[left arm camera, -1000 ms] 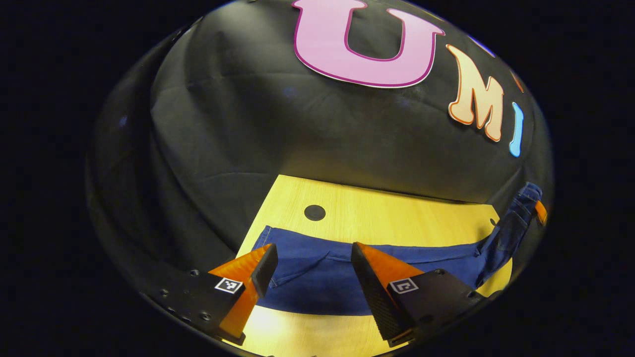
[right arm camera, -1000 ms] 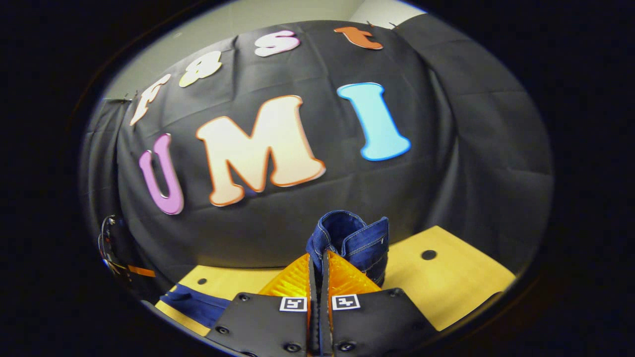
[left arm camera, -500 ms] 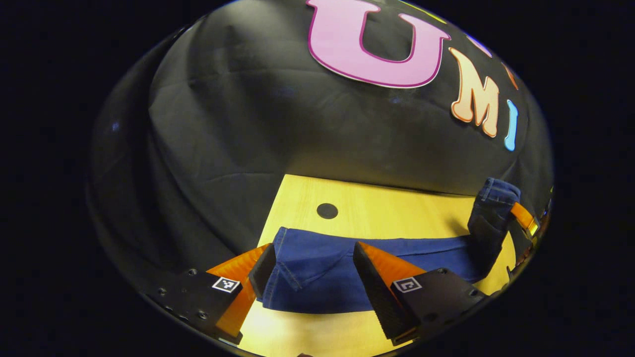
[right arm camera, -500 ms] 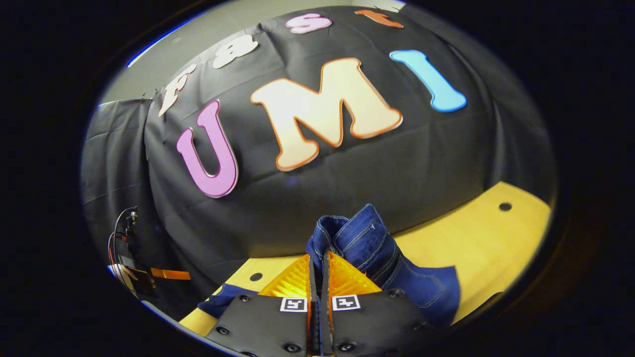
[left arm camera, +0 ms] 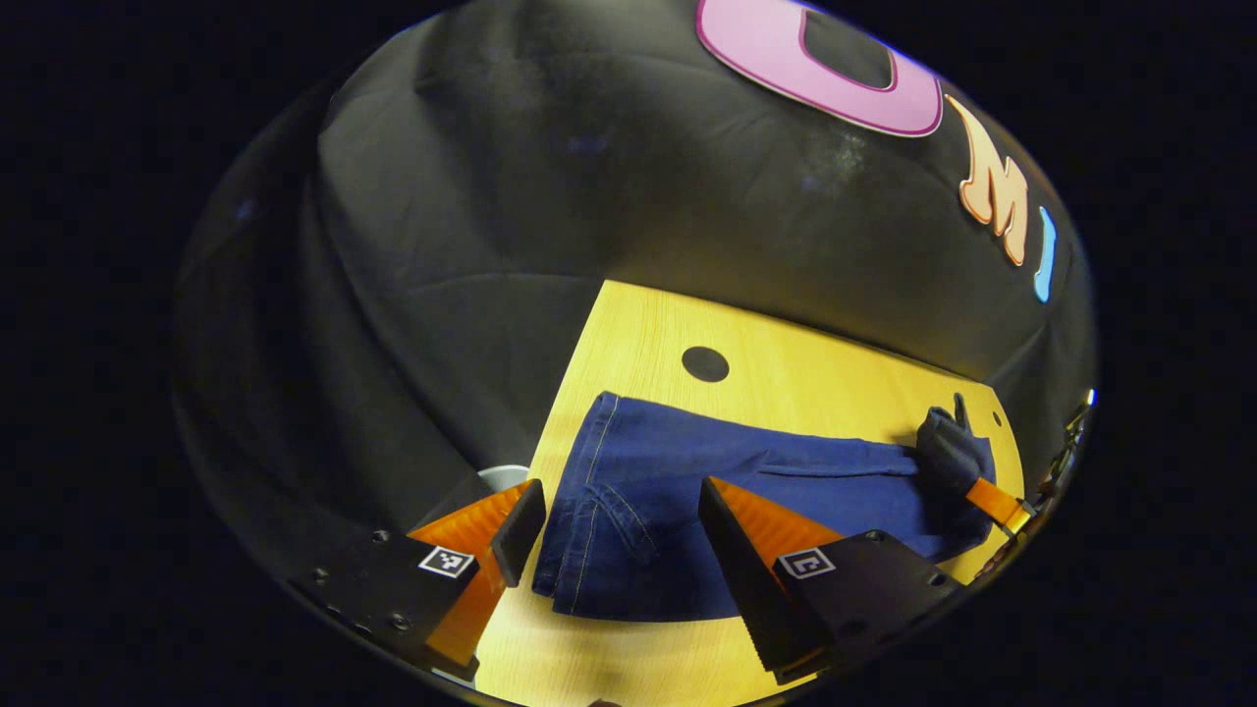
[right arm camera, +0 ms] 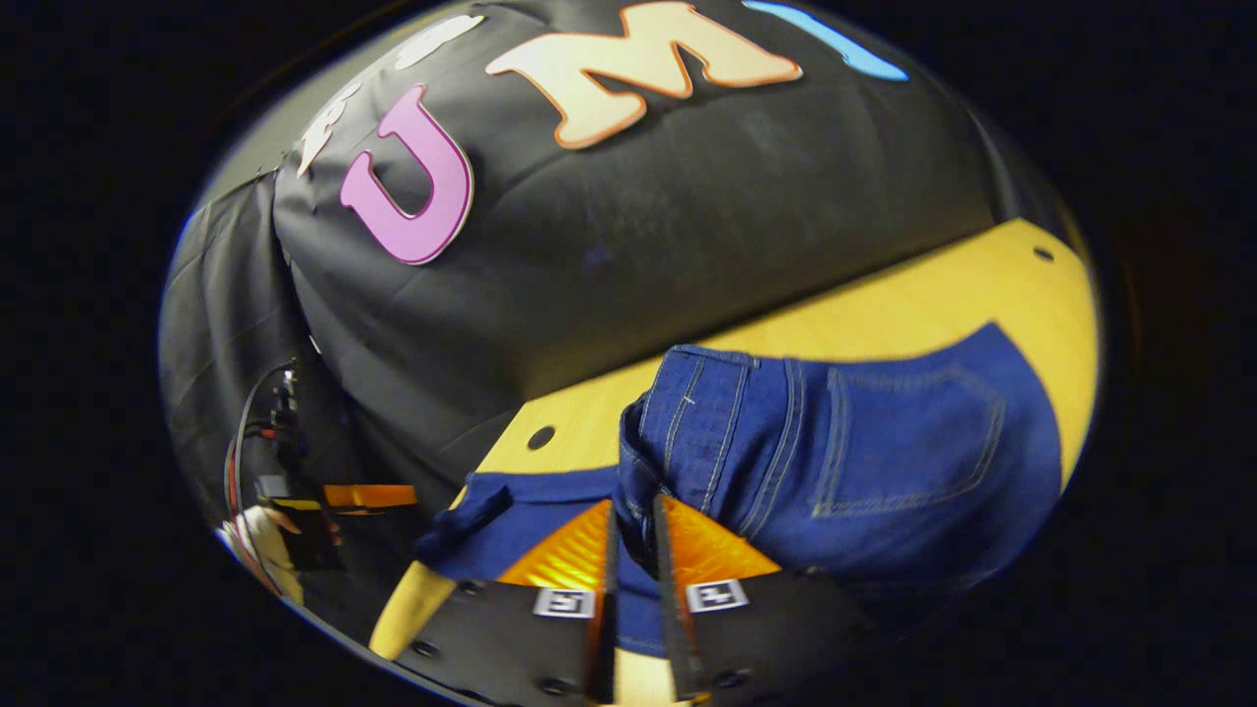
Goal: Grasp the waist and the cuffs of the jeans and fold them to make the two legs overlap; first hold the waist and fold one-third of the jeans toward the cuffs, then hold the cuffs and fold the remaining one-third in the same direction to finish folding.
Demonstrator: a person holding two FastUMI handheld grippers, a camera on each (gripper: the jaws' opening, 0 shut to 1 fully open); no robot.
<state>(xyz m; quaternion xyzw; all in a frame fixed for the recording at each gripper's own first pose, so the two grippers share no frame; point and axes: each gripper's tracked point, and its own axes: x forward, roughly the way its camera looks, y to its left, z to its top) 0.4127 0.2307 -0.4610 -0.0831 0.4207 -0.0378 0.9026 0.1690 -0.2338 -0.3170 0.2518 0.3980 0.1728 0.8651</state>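
Since a second ago the dark blue denim jeans (right arm camera: 864, 462) have come down with my right gripper (right arm camera: 633, 535), the waist no longer lifted high but laid over toward the legs on the yellow wooden surface (left arm camera: 786, 378). Right jaws are clenched on the waistband. My left gripper (left arm camera: 619, 535) hovers over the cuff end (left arm camera: 589, 511), jaws spread wide and holding nothing. If I release the waist now, the stiff denim may spring back or land crooked; pulling further could drag the unpinned cuffs.
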